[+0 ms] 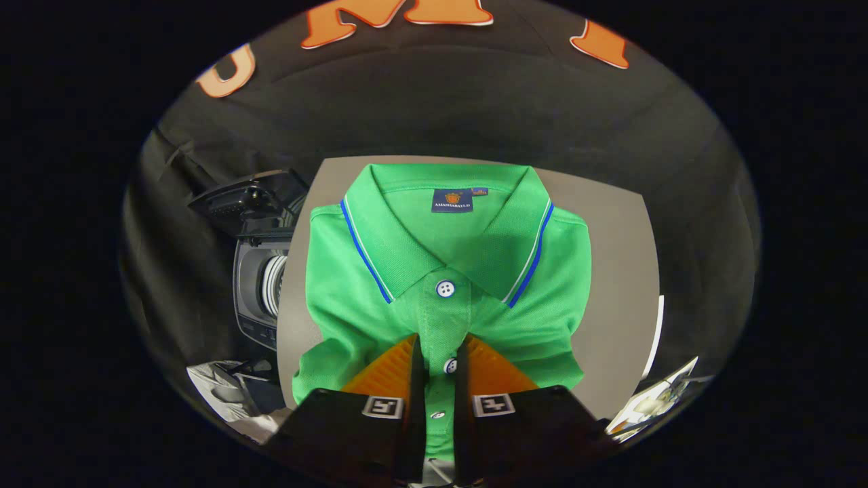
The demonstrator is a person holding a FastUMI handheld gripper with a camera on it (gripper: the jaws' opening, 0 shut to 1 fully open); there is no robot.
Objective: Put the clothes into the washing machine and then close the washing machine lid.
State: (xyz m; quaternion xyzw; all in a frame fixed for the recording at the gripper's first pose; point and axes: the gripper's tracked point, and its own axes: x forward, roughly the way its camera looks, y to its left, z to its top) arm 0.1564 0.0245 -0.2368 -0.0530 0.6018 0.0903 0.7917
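Observation:
A folded green polo shirt (444,257) with blue-and-white collar trim lies on a grey table (617,285), collar pointing away from me. My gripper (441,344) sits on the shirt's lower front. Its fingers (415,359) stand close together with the button placket pinched between them, and the fabric creases outward from the tips. To the left of the table stands a small grey washing machine (261,278), its dark lid (247,193) raised and the drum opening facing the table.
Crumpled light cloth (220,390) lies on the floor below the washing machine. A white object with printed paper (654,400) sits beyond the table's right edge. Black booth cloth hangs behind the table.

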